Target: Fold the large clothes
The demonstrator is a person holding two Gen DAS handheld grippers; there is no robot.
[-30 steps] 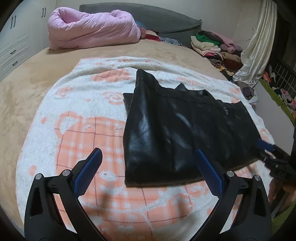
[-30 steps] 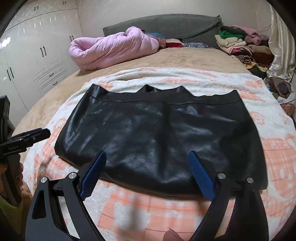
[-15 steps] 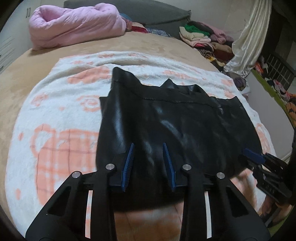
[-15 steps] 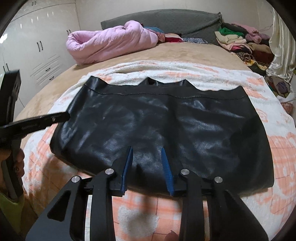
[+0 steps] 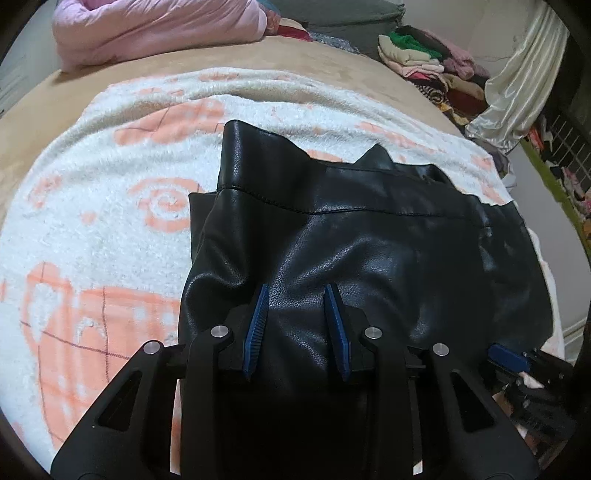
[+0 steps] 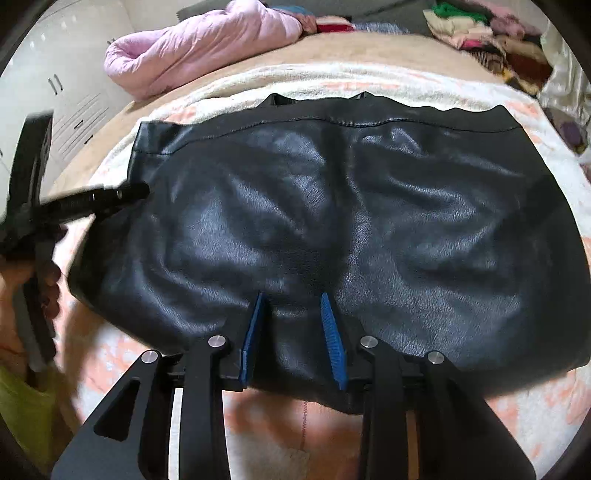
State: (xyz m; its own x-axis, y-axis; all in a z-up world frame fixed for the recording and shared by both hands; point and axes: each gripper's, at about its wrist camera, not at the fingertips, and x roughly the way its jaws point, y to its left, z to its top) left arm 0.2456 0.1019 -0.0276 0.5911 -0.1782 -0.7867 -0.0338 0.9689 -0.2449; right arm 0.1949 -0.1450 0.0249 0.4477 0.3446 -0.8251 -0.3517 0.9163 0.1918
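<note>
The room light is soft and dim. The black leather skirt (image 6: pixel 332 221) shines in spots. Edges bend round, and the left tongs (image 6: pixel 74 203) look blurry.

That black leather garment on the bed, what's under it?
The black leather garment lies on a white-and-peach blanket, over a tan bedcover. Whatever lies directly beneath it is hidden.

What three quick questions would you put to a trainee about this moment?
1. True or false: the black leather garment lies on a white-and-orange blanket.
2. The pink quilt lies: A) at the bed's far end; B) on top of the garment; C) between a gripper's fingers.
3. Short answer: over which edge of the garment do the left gripper and the right gripper sit?

Key: 1 true; 2 A; 3 the near edge.
</note>
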